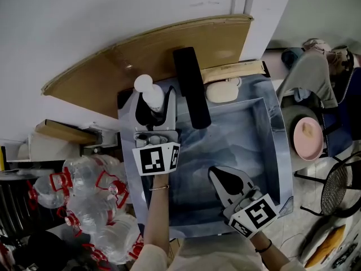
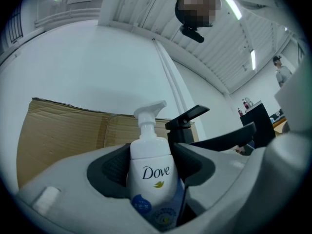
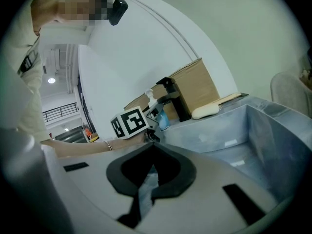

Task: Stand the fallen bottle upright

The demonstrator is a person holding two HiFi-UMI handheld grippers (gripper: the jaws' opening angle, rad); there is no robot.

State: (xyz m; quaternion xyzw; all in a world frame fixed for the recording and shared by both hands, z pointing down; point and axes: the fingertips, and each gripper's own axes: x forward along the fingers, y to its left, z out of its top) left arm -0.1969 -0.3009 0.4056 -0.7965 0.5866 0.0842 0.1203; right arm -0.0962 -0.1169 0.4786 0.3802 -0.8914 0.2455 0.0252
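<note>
Standing beside bottle point(image 1: 153, 99), black faucet point(image 1: 190, 86), cardboard point(image 1: 169, 44) behind

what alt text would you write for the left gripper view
A white Dove pump bottle stands upright, gripped in the left tongs, its nozzle pointing right. Behind it a brown cardboard sheet stands against a white wall, with a black tap just to the bottle's right.

A black faucet point(image 1: 190, 86) and pale soap bar point(image 1: 223, 90) sit on the grey basin's point(image 1: 280, 151) far rim. Cardboard point(image 1: 141, 55) leans behind the basin, and clear bottles point(image 1: 96, 208) pile to its left.
</note>
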